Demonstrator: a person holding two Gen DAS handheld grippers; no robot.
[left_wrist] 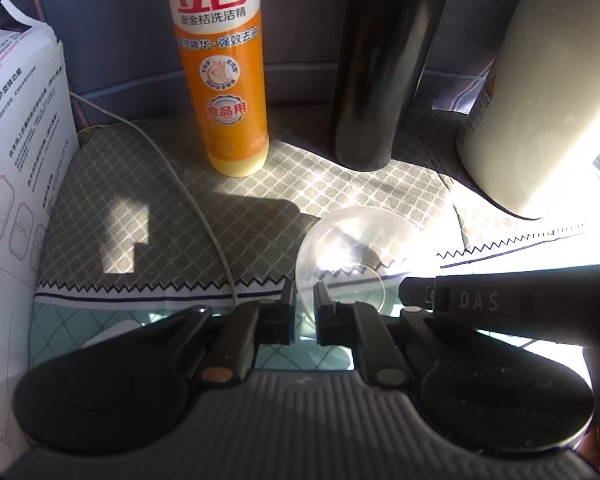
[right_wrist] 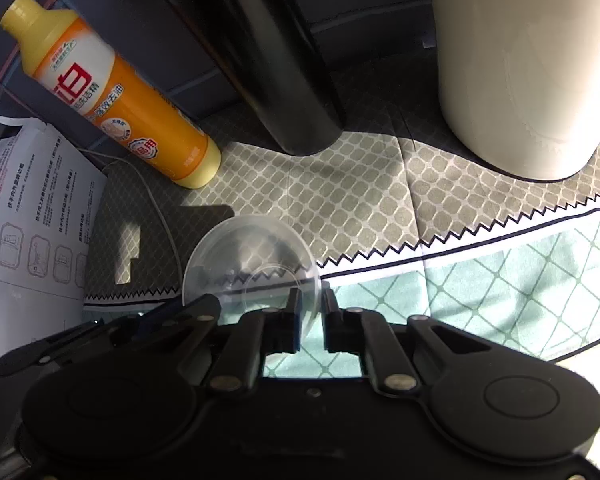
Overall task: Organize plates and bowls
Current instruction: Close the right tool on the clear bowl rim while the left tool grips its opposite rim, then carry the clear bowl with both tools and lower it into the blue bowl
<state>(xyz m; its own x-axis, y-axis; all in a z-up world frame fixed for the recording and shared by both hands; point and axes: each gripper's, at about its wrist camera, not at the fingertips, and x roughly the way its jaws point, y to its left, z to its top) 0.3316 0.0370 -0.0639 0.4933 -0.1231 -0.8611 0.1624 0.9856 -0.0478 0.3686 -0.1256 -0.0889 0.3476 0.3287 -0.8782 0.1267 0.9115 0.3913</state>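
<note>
A clear plastic bowl (left_wrist: 350, 256) is in the middle of the bench, on a patterned cloth (left_wrist: 172, 216). Both grippers have it by the rim. The left hand-held gripper (left_wrist: 304, 294) is pinched onto the near left side of the rim, with one finger inside the bowl and one outside. The right hand-held gripper (right_wrist: 311, 300) is pinched onto the near right side of the rim (right_wrist: 316, 280) the same way. I cannot tell if the bowl sits on the cloth or is lifted a little.

Far behind the bowl stands an orange soap bottle (left_wrist: 222, 76) with a yellow bottom. To its right stands a tall black bottle (left_wrist: 374, 72). Farther right is a big cream pot (left_wrist: 540, 104), bright in the sun. On the left is a white box (left_wrist: 16, 184) with small drawings and writing on it. A thin white cord (left_wrist: 204, 208) runs across the cloth near the box.
</note>
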